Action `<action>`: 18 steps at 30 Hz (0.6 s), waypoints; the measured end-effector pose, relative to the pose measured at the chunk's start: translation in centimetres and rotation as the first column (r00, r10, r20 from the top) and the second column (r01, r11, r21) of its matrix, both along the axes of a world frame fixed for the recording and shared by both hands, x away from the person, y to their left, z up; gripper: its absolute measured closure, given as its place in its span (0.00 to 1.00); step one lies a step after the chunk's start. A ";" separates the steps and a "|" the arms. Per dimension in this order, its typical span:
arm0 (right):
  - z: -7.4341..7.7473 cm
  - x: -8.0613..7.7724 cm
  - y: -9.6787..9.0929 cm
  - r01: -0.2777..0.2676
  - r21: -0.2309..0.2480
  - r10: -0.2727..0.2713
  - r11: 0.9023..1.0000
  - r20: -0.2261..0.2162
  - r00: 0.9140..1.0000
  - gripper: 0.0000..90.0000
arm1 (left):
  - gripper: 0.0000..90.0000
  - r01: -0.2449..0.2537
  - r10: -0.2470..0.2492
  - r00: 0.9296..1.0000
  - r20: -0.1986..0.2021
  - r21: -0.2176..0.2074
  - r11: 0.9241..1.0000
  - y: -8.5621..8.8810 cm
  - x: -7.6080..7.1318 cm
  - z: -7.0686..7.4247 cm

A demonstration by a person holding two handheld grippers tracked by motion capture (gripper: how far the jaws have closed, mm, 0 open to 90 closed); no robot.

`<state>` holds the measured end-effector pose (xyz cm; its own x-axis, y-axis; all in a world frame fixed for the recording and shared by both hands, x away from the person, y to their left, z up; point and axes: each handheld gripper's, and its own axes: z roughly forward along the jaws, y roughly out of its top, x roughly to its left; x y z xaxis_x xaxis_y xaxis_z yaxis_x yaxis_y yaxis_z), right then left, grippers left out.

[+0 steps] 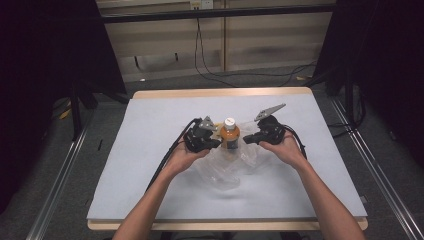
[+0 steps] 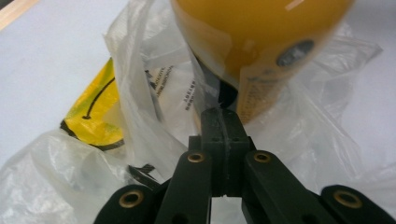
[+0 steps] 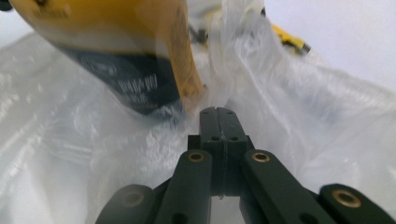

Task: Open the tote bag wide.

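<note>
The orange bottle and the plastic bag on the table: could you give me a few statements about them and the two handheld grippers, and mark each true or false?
1. The orange bottle stands upright with a white cap on top. True.
2. The bottle sits amid a clear plastic bag. True.
3. The left gripper has its jaws wide open. False: they are closed together, with bag film at their tips.
4. The right gripper is lifted high above the table, far from the bag. False: it is right at the bag, beside the bottle.
5. The table has a pale grey-blue top. True.
6. The bottle lies on its side. False: it stands upright.
</note>
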<state>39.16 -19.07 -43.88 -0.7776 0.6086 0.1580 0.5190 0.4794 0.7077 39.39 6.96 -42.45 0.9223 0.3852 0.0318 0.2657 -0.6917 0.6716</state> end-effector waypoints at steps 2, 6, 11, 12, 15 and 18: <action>0.5 0.0 0.1 -0.005 0.017 0.004 1.000 0.006 1.000 1.00 | 1.00 -0.001 0.001 1.000 -0.009 0.000 1.000 -0.1 0.3 -0.2; 1.3 -0.1 0.3 -0.019 0.029 0.019 0.999 0.010 1.000 1.00 | 1.00 -0.010 0.011 1.000 -0.029 0.027 1.000 -0.3 0.8 -1.0; 1.5 -0.5 1.0 -0.070 0.044 0.070 0.997 -0.003 0.998 1.00 | 1.00 -0.003 0.005 0.999 -0.048 0.047 0.999 -0.3 1.0 -1.8; 1.5 -0.6 1.2 -0.074 0.035 0.074 0.997 -0.003 0.997 1.00 | 1.00 -0.015 0.017 0.999 -0.052 0.042 0.999 -0.4 1.0 -2.0; 1.1 -0.8 1.3 -0.104 0.026 0.105 0.994 -0.029 0.994 1.00 | 1.00 -0.009 0.013 0.998 -0.057 0.060 0.998 -0.4 1.1 -2.3; 0.4 -0.9 1.6 -0.123 -0.003 0.122 0.992 -0.065 0.990 1.00 | 1.00 -0.012 0.016 0.997 -0.069 0.063 0.998 -0.4 1.0 -2.7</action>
<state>38.24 -17.46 -43.45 -0.8347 0.5106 0.2063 0.5004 0.5471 0.6710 40.36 6.56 -45.18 0.9176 0.3975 -0.0075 0.3202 -0.7277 0.6065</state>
